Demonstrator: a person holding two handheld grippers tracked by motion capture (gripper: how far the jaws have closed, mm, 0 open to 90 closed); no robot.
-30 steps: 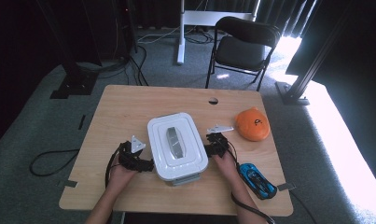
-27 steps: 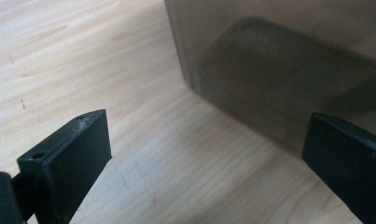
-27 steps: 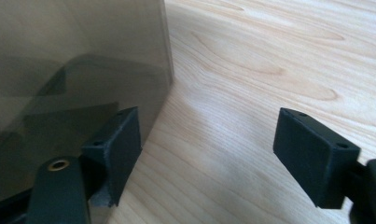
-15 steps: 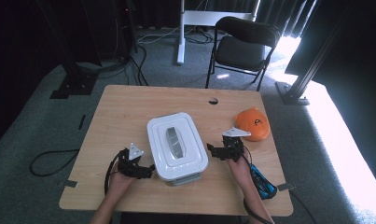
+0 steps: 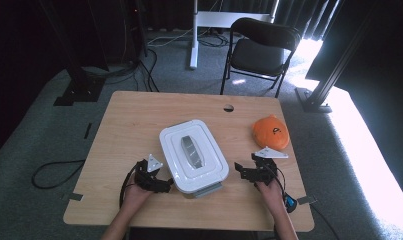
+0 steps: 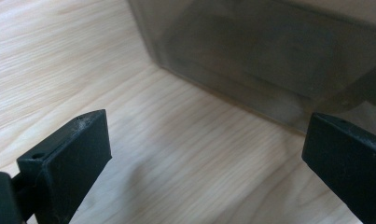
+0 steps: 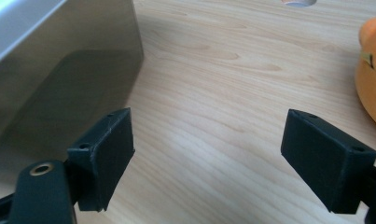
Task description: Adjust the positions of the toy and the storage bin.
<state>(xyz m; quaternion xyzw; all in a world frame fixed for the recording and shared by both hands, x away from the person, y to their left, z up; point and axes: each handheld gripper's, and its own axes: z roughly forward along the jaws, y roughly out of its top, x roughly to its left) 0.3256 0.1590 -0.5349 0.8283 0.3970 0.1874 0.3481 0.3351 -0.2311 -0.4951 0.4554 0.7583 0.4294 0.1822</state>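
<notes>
High view: grippers (image 5: 165, 184) (image 5: 240, 173) flanking box (image 5: 193, 155).

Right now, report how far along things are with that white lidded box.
Done: nothing that I can tell; the white box sits on the table with its lid on. In hand: nothing held. The left gripper is open by the box's near left corner, and the right gripper is open, apart from its right side. Left: any grasp or opening. The orange thing and the blue thing lie untouched.
</notes>
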